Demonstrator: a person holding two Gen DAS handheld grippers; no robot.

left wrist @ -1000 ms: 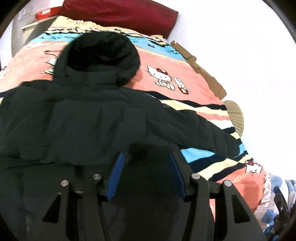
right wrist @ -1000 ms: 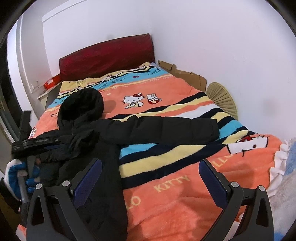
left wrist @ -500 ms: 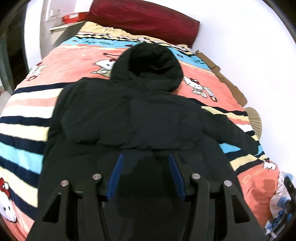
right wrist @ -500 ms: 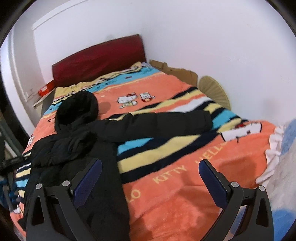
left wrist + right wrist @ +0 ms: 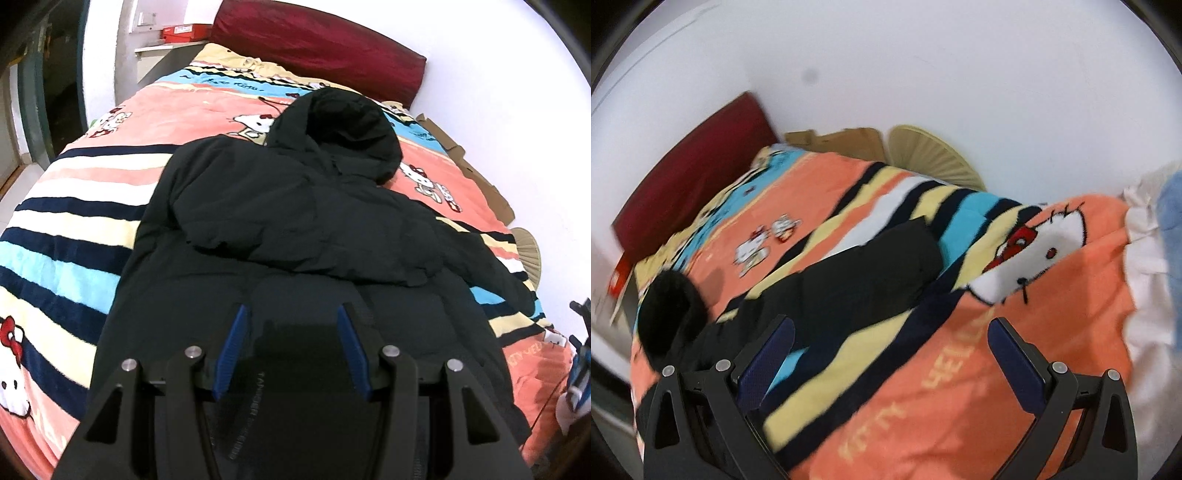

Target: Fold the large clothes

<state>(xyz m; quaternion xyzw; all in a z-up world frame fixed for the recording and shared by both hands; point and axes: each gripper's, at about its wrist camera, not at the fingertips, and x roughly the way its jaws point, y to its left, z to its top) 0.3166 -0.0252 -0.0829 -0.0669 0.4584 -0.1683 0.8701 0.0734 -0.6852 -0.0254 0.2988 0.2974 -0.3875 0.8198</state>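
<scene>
On the bed [image 5: 74,206] with a striped blanket, the black jacket [image 5: 295,221] lies flat, 1 sleeve [image 5: 864,273] stretched out beside it. Left tongs [image 5: 291,350] are partly parted above its hem, grasping nothing I can see; right tongs [image 5: 890,358] are spread wide and empty. The puffy sleeve may spring back if pinched too shallow.

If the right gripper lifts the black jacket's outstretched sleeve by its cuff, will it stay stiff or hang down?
The sleeve will probably sag, since the jacket lies soft and creased on the blanket. Its puffy padding suggests bulk, so it may fold thickly and spring back slightly.
</scene>
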